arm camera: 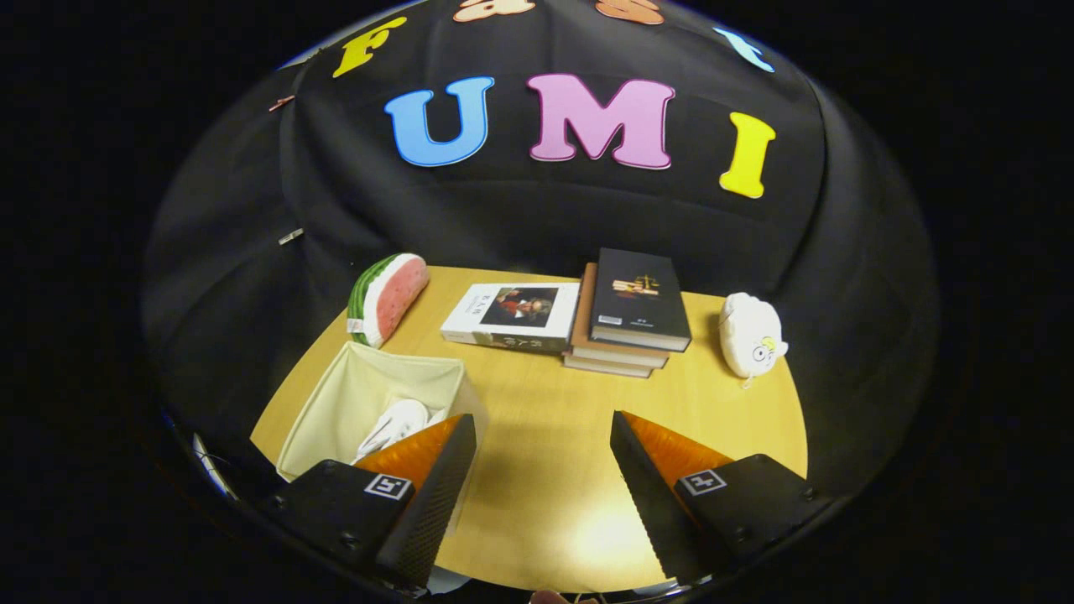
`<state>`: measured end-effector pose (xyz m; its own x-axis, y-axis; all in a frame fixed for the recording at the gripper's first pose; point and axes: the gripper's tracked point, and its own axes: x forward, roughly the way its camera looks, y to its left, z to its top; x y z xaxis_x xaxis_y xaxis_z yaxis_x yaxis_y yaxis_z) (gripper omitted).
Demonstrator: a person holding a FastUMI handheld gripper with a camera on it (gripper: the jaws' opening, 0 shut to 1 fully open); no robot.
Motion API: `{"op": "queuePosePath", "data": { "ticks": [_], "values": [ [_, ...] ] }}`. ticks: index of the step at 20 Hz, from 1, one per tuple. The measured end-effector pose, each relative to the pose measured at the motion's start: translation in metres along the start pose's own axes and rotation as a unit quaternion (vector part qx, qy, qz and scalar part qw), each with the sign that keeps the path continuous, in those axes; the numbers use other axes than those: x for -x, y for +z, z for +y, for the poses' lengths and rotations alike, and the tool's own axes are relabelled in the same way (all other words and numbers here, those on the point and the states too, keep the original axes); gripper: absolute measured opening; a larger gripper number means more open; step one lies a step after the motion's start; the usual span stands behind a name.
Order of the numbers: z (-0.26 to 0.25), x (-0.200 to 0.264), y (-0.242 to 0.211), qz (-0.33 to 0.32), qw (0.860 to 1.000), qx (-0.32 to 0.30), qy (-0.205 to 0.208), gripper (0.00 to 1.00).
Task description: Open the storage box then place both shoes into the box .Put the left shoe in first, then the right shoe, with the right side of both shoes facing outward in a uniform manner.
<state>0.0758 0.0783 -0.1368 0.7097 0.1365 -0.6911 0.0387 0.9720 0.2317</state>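
Table w/ box, books, toys

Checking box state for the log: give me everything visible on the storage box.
The storage box is a cream, fabric-looking bin with soft, slightly bowed walls and an open top, no lid on it. It stands upright on the wooden table at its near left corner, just ahead of the watermelon-slice toy, not touching it. A white shoe lies inside on the floor of the box. One finger of the open gripper overlaps its near wall; contact cannot be told.

Claw fingers wide apart, empty
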Motion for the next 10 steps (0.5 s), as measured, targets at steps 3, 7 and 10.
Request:
{"op": "queuePosePath", "data": {
  "ticks": [3,7,10],
  "values": [
    [-0.031,0.011,0.021,-0.045,0.999,0.003,-0.03,0.99],
    [-0.06,0.028,0.05,-0.12,0.991,0.006,-0.062,0.99],
    [-0.068,0.043,0.064,-0.167,0.983,0.012,-0.07,0.99]
  ]
}}
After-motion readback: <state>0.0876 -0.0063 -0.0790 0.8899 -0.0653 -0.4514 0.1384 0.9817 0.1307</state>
